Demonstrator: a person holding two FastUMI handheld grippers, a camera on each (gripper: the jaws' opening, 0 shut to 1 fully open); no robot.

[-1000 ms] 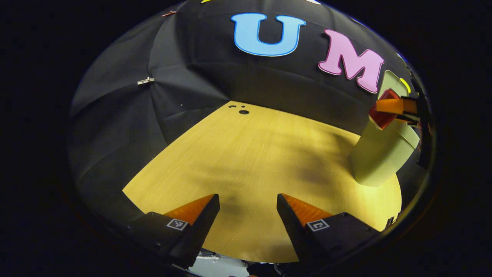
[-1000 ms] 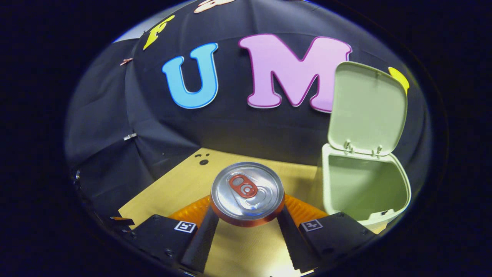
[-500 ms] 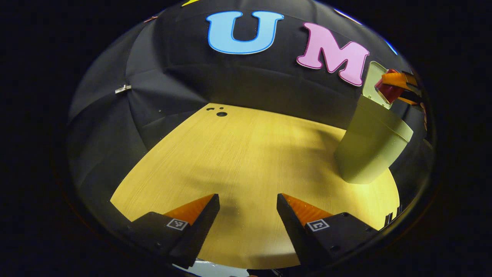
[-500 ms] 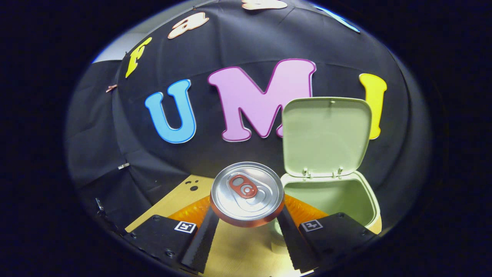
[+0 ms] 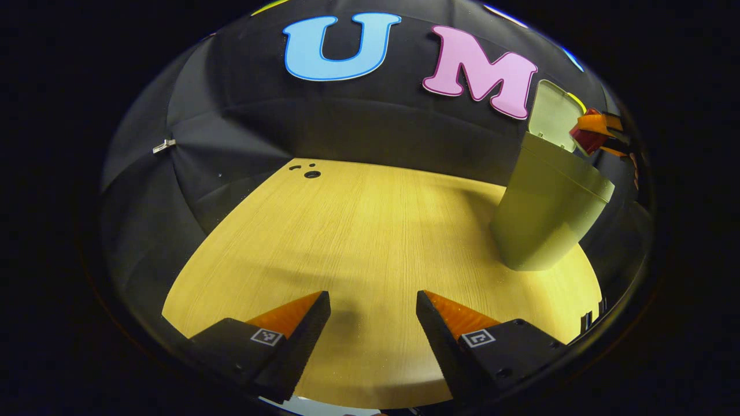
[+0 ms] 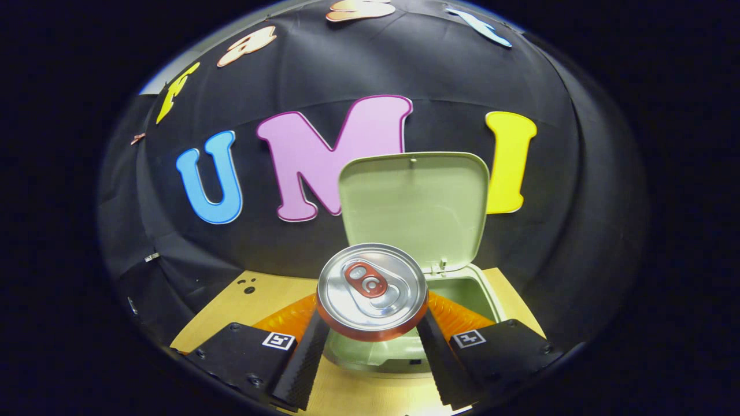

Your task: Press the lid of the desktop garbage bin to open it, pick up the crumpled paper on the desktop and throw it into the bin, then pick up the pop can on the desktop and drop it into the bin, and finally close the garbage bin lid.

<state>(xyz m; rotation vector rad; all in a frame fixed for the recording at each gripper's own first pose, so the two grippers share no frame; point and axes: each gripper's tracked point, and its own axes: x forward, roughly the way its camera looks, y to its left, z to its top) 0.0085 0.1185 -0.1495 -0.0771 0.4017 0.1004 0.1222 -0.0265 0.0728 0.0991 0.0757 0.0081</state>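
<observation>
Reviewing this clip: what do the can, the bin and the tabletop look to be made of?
Pop can: metal, probably aluminium; brushed silvery top with a pull tab.
Garbage bin: moulded plastic, matte pale green, smooth with rounded corners and small hinge lugs.
Table: wood or wood-look laminate; fine straight grain, slight sheen.

Pop can (image 6: 372, 292), centre of right gripper view: silver brushed top, red pull tab, red-orange band along lower rim. Garbage bin (image 6: 462, 294) behind it: pale sage green all over, raised lid (image 6: 415, 203) same plain green inside. Table (image 6: 272, 289) at lower frame: light yellow wood grain, few small black holes lower left. Left gripper view: same yellow grained table (image 5: 358, 231) mid-frame, soft grey shadows across it; green bin (image 5: 543, 208) at right, red can (image 5: 587, 138) at upper right edge.
</observation>
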